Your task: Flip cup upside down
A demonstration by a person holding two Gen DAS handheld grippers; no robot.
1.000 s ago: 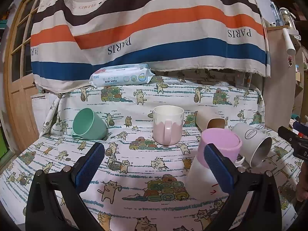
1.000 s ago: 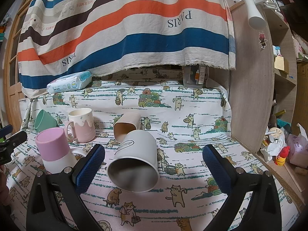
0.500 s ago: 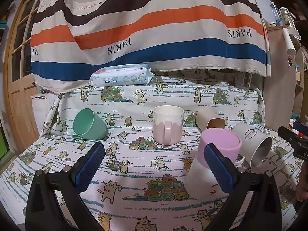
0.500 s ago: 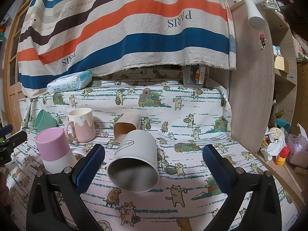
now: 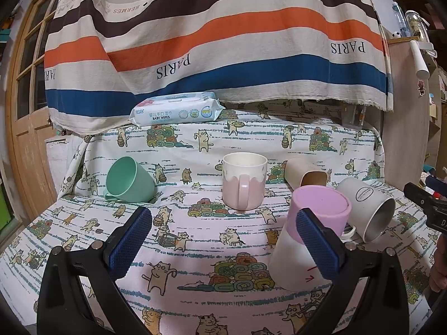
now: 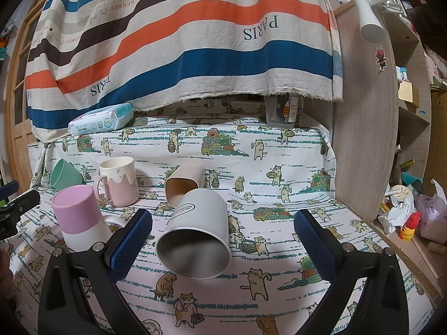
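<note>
Several cups sit on the cat-print cloth (image 5: 195, 234). A pink-and-white cup (image 5: 315, 223) stands upside down, just behind my left gripper's right finger (image 5: 315, 243); it also shows in the right wrist view (image 6: 78, 217). A pink mug (image 5: 243, 184) stands upright. A white mug (image 6: 195, 231) lies on its side, mouth toward my right gripper (image 6: 222, 245). A beige cup (image 6: 184, 182) and a green cup (image 5: 128, 180) also lie tipped. My left gripper (image 5: 223, 243) is open and empty. My right gripper is open and empty, with the white mug between and just beyond its fingers.
A pack of baby wipes (image 5: 178, 111) lies at the back under a striped hanging cloth (image 5: 212, 42). A wooden shelf panel (image 6: 360, 111) stands at the right, with clutter (image 6: 413, 217) beyond it. A wooden door (image 5: 25, 111) is at the left.
</note>
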